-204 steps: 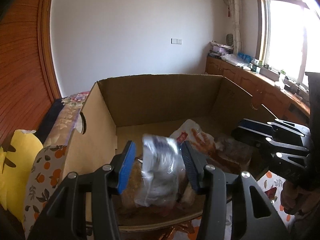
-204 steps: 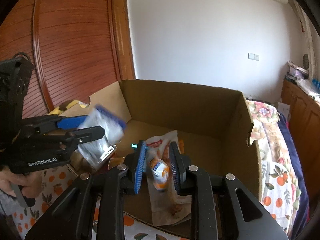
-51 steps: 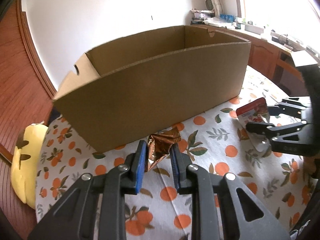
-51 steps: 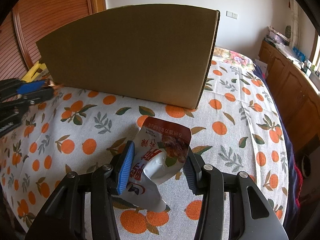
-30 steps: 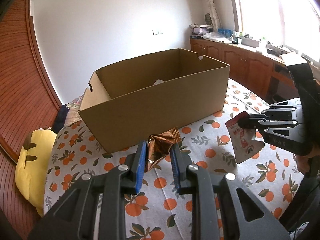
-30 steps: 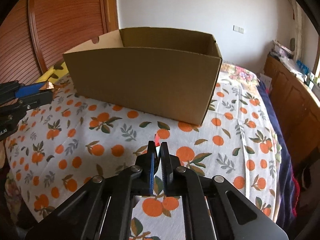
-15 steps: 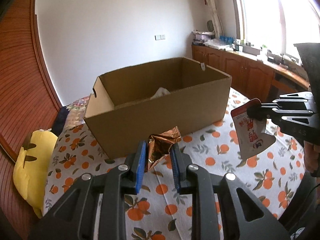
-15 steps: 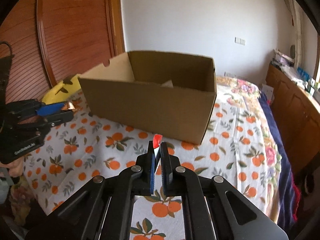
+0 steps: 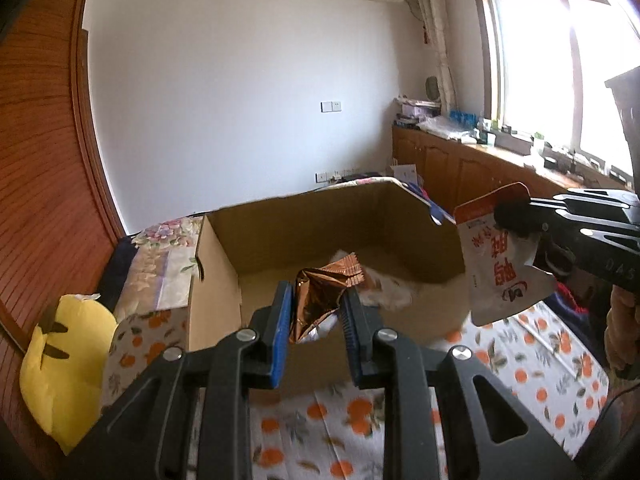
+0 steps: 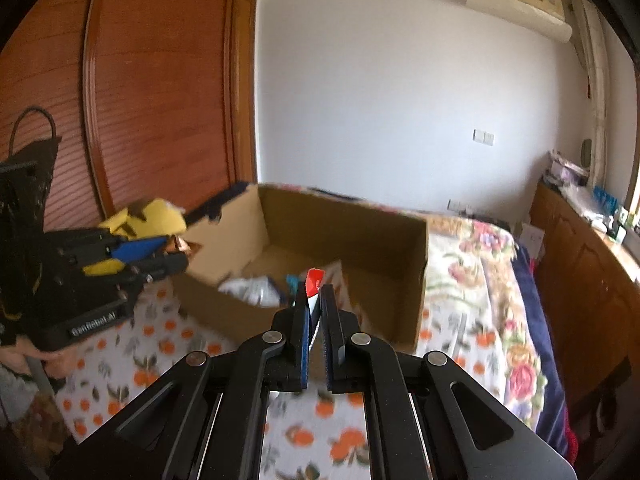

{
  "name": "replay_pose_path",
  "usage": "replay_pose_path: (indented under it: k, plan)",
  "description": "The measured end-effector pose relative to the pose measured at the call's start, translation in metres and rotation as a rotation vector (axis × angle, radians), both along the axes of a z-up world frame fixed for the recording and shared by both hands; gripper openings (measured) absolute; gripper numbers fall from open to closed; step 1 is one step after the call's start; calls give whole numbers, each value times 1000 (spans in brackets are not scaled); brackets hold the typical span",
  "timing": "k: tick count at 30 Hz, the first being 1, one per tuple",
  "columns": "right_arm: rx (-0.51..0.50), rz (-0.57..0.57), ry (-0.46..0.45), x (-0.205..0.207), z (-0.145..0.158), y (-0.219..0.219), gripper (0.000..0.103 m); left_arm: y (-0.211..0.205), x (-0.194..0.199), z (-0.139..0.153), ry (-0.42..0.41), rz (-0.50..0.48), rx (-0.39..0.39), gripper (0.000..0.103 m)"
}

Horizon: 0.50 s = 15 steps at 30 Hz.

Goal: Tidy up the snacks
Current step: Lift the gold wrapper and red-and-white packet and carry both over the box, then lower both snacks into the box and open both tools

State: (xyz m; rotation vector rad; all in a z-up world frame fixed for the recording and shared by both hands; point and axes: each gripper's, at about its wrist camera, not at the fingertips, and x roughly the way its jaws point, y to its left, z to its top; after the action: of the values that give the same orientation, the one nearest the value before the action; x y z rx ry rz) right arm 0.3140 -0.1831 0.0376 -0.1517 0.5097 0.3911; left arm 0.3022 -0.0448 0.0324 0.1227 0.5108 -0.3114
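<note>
Snacks first: we hold a copper foil packet (image 9: 320, 300) clamped in the left gripper (image 9: 314, 300), jaws tight on it, above the near wall of the cardboard box (image 9: 224, 264). To the right of the box, our right gripper (image 10: 315, 300) pinches a red-and-white pouch (image 9: 500, 264), jaws together on its edge. Deeper inside the box lie pale wrappers (image 9: 384, 292).
</note>
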Motion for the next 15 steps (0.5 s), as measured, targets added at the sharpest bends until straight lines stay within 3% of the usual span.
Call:
replay_pose_path:
  k: [7, 15]
  plan:
    - [12, 4, -14, 53, -1, 10, 3, 4, 50, -6, 15, 19, -26, 22]
    - [27, -18, 52, 95, -42, 8, 3, -2, 82, -38, 75, 28, -9, 22]
